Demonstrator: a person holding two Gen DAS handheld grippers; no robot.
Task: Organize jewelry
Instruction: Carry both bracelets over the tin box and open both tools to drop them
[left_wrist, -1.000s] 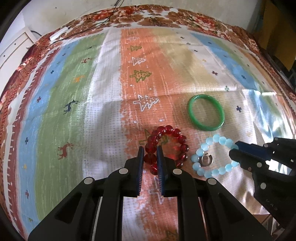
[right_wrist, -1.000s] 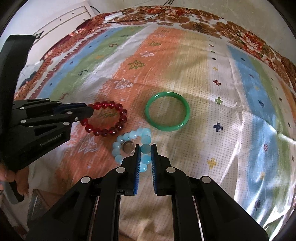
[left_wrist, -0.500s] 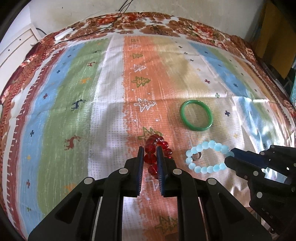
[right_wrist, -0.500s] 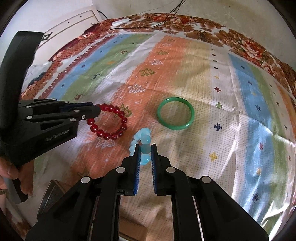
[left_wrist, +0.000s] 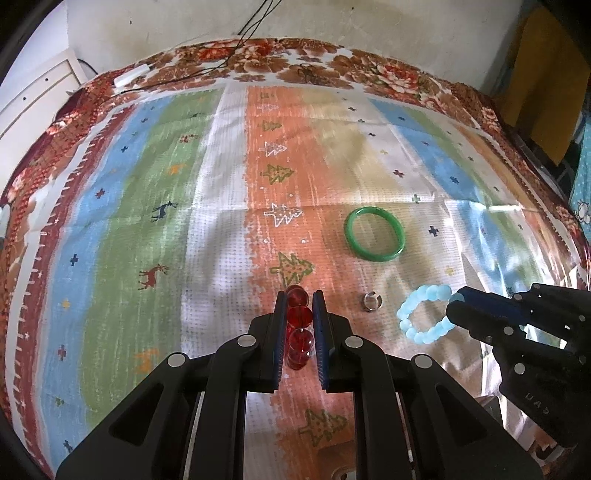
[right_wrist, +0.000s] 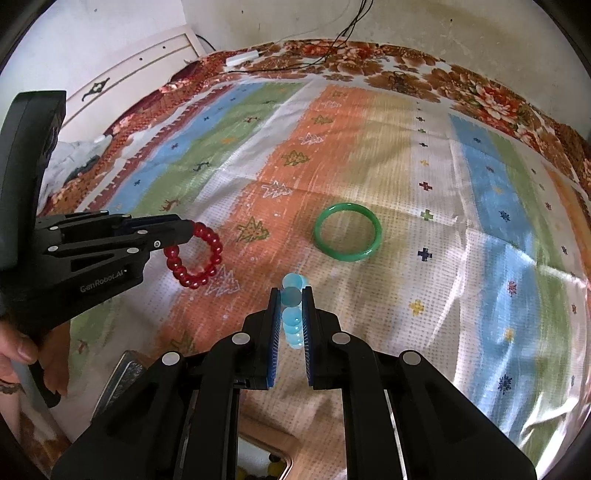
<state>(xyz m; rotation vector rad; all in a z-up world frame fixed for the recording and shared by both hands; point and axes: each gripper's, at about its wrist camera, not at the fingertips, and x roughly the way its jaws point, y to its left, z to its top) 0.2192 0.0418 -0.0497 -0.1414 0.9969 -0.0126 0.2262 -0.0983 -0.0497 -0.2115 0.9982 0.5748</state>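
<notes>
The left gripper (left_wrist: 299, 308) clamps the red glass-bead bracelet (right_wrist: 195, 254), lifted off the striped patterned bedspread (left_wrist: 184, 221); the right gripper (right_wrist: 291, 295) pinches the pale blue bead bracelet (left_wrist: 424, 314), also aloft; the green jade-like bangle (left_wrist: 375, 234) lies ahead, nearer the right gripper.

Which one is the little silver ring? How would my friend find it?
Start on the orange stripe of the striped patterned cloth, near the smooth green bangle. The small silver ring lies nearer than the bangle, alone on the cloth. It is metal, unbeaded, and far smaller than anything else.
</notes>
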